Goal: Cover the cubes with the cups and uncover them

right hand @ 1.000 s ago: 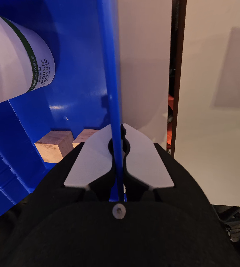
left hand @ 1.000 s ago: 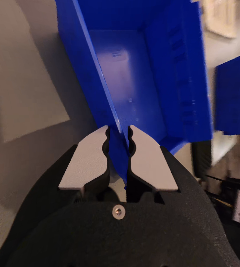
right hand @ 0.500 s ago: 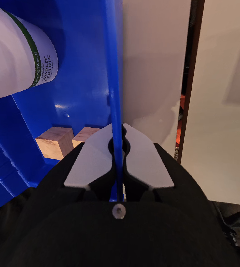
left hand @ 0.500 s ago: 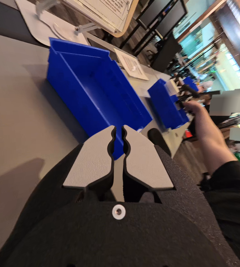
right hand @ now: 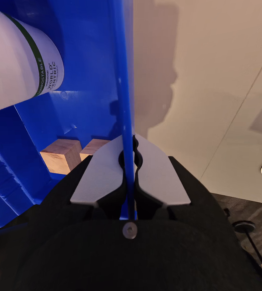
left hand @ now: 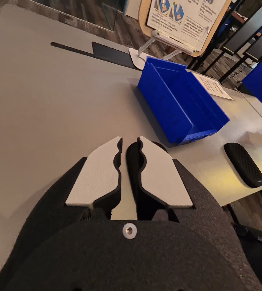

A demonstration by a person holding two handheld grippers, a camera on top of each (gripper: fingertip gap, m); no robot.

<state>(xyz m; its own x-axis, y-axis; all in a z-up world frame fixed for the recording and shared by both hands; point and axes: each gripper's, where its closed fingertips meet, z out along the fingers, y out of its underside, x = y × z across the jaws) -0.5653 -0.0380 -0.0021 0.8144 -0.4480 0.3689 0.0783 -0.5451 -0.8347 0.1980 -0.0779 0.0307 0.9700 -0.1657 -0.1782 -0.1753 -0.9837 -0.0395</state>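
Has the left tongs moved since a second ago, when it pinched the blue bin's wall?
Yes. The left tongs has let go and backed away; the empty blue bin now sits apart, up-right of it, on the grey table.

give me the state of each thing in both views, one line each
left gripper: slightly open, holding nothing, above the table
right gripper: shut on the wall of the held blue bin
held blue bin: gripped by its wall, tilted
white cup: lying on its side in the held bin
wooden cubes: two, uncovered, in the held bin's corner
empty blue bin: upright on the table
table: grey, bearing the empty bin
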